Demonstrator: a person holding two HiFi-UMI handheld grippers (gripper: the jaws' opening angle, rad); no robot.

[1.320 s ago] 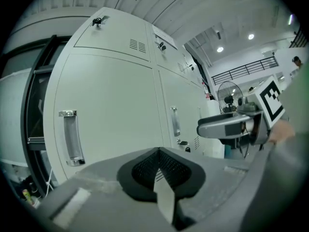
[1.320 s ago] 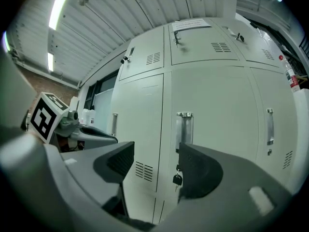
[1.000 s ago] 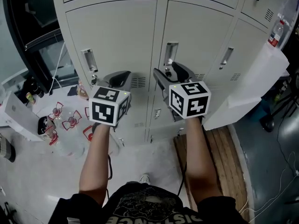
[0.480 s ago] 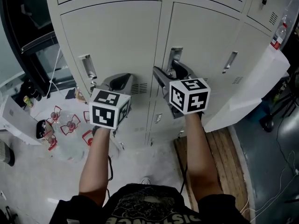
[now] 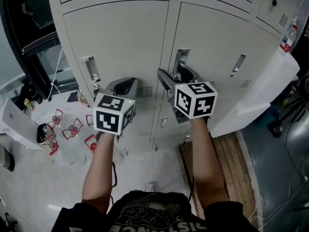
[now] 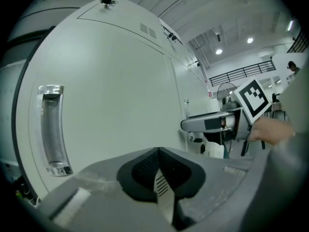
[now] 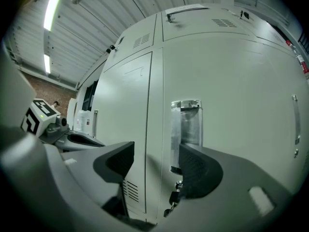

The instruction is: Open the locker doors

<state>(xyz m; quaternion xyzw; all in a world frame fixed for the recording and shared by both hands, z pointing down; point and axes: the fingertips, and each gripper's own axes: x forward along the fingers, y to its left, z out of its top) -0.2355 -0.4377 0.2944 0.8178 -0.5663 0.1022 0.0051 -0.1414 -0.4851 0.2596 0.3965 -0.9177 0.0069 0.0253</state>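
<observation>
Three locker doors [image 5: 120, 37] run across the middle row in the head view, all shut flush with the frame. The right gripper [image 5: 173, 75] is up at the middle door [image 5: 212, 33], fingers [image 7: 200, 170] spread apart, nothing clamped. The middle handle [image 7: 186, 122] shows in the gap between them, close to the right finger, whose tip covers the handle's lower end. Can't tell if they touch. A key [image 7: 173, 197] hangs just below that handle.

The left gripper [image 5: 123, 83] is clenched, pads [image 6: 145, 170] pressed together on nothing, aimed at the left door [image 6: 111, 81]. The left handle [image 6: 52, 129] sits well left of the closed tips, apart from them.

Both handles have their long axis vertical and are set near the left edge of their doors at about mid height. The door faces point at the person. Vent slots [image 5: 143, 85] lie at the left door's lower right corner, just beside the left gripper's tip.

Versus half a second ago, almost nothing differs. Both grippers are in nearly the same spots, the right one spread and the left one clenched as before, and the doors are as shut as they were.
</observation>
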